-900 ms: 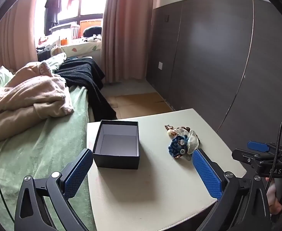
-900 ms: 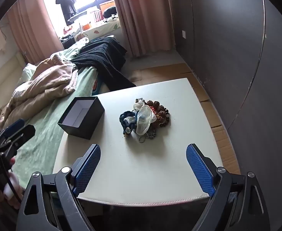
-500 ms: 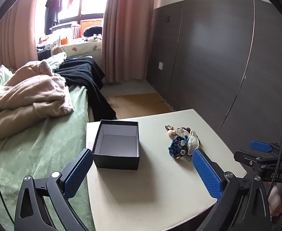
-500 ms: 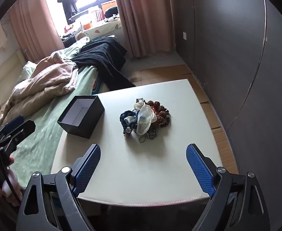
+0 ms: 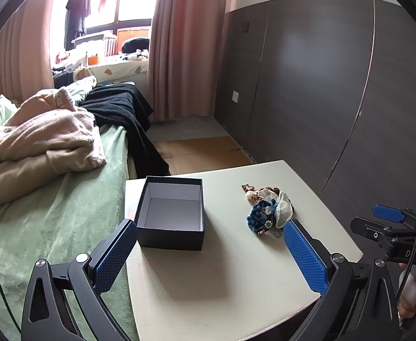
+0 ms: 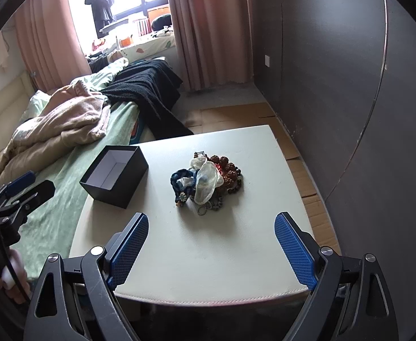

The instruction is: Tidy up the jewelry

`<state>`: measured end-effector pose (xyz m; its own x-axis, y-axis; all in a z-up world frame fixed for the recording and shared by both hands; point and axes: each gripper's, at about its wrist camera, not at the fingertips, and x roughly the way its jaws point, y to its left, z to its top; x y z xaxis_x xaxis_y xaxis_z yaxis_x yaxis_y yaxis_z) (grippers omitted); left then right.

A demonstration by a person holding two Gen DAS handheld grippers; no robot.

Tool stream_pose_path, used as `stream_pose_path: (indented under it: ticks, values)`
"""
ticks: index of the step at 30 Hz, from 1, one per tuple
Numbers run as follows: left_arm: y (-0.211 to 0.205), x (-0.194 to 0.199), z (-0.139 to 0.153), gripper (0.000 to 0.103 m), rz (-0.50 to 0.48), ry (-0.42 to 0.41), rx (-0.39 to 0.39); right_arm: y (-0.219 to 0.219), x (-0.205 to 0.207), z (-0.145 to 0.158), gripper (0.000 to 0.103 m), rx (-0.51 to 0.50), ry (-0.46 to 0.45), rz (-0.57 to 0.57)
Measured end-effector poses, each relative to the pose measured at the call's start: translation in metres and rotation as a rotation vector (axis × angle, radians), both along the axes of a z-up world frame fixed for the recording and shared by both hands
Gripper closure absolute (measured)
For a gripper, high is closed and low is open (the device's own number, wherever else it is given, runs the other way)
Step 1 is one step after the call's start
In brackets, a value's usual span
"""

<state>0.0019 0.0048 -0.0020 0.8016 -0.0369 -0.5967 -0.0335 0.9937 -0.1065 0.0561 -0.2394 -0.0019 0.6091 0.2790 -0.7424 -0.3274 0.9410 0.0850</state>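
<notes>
On the cream table (image 6: pixel 196 244), a tangled jewelry pile (image 6: pixel 206 180) of brown beads, a blue braided piece and a sheer white pouch lies near the middle, well apart from the open black box (image 6: pixel 114 176) standing toward the bed side. Both tools hover above the near edge: the left gripper (image 5: pixel 210 251) has its blue pads spread wide with nothing between them, and the right gripper (image 6: pixel 212 244) is likewise wide apart and empty. A green bed (image 5: pixel 51 221) with rumpled blankets sits beside the table.
</notes>
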Motion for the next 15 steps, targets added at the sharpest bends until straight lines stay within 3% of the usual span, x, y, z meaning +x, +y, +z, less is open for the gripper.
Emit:
stream_pose_path:
  ticks: [15]
  values:
    - [-0.0073, 0.0048, -0.0027, 0.000, -0.012, 0.008, 0.007, -0.0029, -0.0002, -0.0011, 0.012, -0.003, 0.004, -0.012]
